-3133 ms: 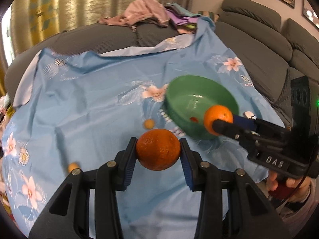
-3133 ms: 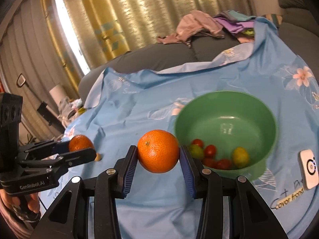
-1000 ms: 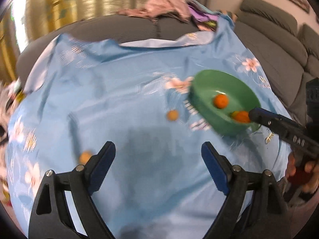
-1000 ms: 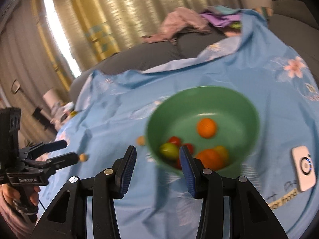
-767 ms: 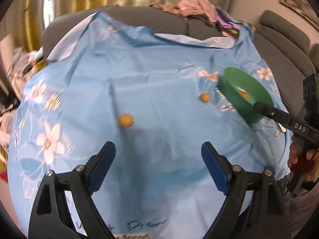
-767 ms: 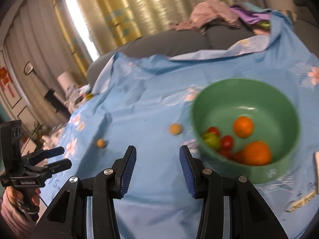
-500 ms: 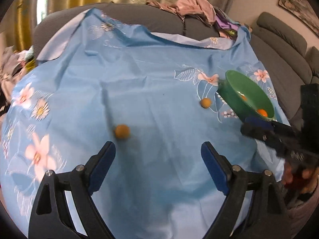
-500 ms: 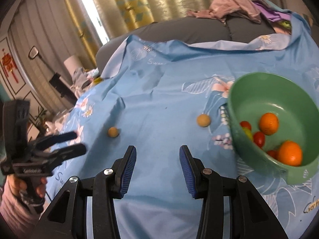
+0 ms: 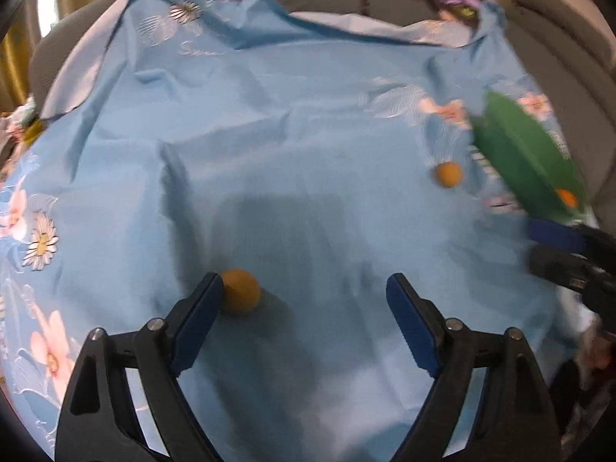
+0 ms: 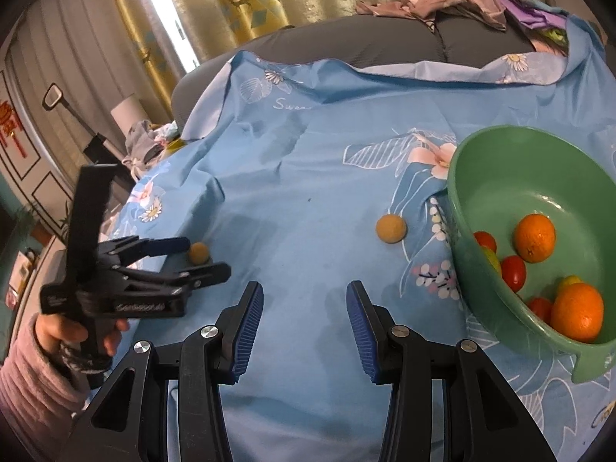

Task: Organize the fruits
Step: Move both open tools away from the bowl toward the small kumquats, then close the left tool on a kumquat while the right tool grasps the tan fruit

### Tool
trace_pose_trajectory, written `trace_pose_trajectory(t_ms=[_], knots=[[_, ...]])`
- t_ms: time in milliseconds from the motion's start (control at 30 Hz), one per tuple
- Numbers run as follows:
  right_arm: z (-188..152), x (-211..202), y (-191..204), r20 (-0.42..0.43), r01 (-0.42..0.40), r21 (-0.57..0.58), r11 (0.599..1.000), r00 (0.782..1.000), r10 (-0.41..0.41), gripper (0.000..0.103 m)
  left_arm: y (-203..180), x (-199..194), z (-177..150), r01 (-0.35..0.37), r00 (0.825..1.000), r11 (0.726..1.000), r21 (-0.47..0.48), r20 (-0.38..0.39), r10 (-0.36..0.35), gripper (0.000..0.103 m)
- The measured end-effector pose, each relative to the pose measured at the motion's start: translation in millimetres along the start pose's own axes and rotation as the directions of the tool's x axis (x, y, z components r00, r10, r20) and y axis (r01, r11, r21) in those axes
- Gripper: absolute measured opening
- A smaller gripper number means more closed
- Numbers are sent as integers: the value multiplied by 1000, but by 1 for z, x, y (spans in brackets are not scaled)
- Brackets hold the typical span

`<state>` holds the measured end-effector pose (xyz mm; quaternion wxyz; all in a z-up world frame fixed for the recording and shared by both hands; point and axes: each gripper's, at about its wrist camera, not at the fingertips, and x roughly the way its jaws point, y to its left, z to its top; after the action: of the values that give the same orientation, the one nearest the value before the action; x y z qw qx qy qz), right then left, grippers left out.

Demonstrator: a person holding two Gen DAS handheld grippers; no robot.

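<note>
**Fruit lying loose on blue cloth, two grippers nearby**

Small tan fruit (image 9: 239, 291) resting on the blue floral cloth (image 9: 292, 123), just beside the inner face of the left gripper's (image 9: 304, 319) left pad — touching or not, cannot tell. Jaws standing wide and closing, nothing pressed between the pads. Second tan fruit (image 10: 390, 228) lying on the cloth just beside the green bowl (image 10: 496, 146). Sitting in the bowl: two oranges (image 10: 535, 237), red tomatoes (image 10: 513, 272) and a yellow-green fruit, partly hidden. Right gripper (image 10: 305, 321) hanging over bare cloth — jaws partly apart, holding nothing. Person's hand (image 10: 67, 333) in a pink sleeve gripping the left tool's handle. Grey sofa (image 10: 346, 44) with heaped clothes and curtains lying behind.
</note>
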<state>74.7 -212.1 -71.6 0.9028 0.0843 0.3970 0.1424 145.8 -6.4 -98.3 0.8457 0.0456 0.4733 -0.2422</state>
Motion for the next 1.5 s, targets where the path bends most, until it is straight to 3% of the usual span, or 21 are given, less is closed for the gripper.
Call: trace_pose_trajectory(t_ms=[167,233,300,367,467,867,967,1067,1200,1500], knots=[[1,6,-8,-7,0,31,1000,1000,0,45,-3,-23,-2,64,995,998,5,76,-64,80],[2,7,-9,-8,2,31,1000,1000,-1,45,-1,-18,-1,10,998,1000,6,64,-10,79],[2,8,-10,-8,7,37,999,1000,-6,46,2,0,-1,-59,998,998,12,2,59,78],[3,8,-10,-9,2,45,999,1000,-2,45,6,13,0,-68,997,998,3,-36,68,65],[2,8,-10,-9,7,36,999,1000,-6,45,11,20,5,-100,995,995,-2,-33,99,57],[11,17,-13,-18,32,25,999,999,-31,45,15,27,7,-107,993,994,12,-49,107,26],[13,20,-16,-24,24,29,999,999,-23,45,18,21,6,-123,992,992,5,-40,123,24],[18,28,-17,-37,36,22,999,999,-36,45,19,8,4,-91,996,996,-23,-3,90,24],[29,41,-12,-40,93,-21,995,995,-94,45,16,-9,2,-45,997,999,-30,54,47,24],[45,71,-1,-51,272,-165,948,957,-284,45,25,2,-7,-35,999,999,-18,20,35,25]])
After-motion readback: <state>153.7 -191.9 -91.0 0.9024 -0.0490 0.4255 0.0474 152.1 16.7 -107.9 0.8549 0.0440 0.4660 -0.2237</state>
